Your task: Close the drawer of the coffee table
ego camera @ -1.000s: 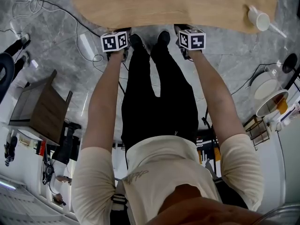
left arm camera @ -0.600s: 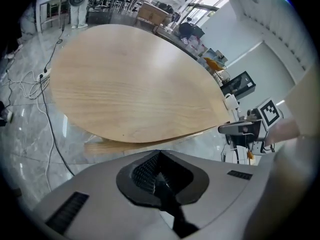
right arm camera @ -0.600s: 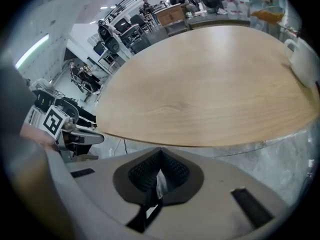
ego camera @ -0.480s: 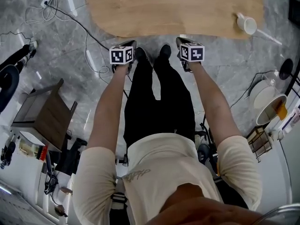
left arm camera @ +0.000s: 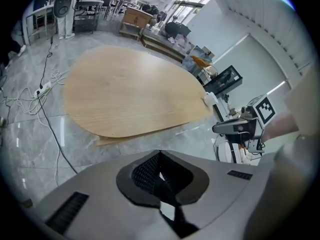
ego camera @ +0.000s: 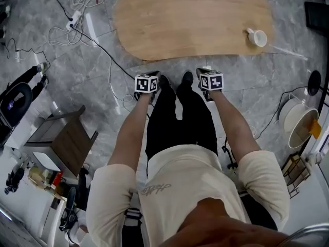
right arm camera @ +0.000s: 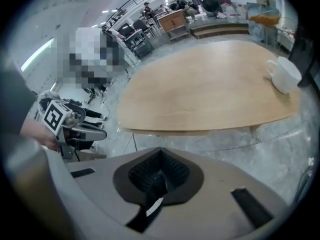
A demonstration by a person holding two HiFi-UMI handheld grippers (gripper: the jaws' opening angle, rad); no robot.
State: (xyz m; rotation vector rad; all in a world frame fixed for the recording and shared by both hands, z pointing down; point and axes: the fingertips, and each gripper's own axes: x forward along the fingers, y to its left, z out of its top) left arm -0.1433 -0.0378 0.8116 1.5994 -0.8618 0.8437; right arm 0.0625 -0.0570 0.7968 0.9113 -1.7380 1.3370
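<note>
Ahead, pale oval wooden coffee table (ego camera: 190, 22)

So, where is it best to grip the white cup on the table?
Likely by the rim of the white cup, coming down from above: it stands upright with its mouth open upward, and the handle on its left looks small.

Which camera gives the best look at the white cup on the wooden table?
The right gripper view: the white cup is near and large there, handle visible. The head view shows it small from above; the left gripper view shows only a tiny white shape far off.
</note>
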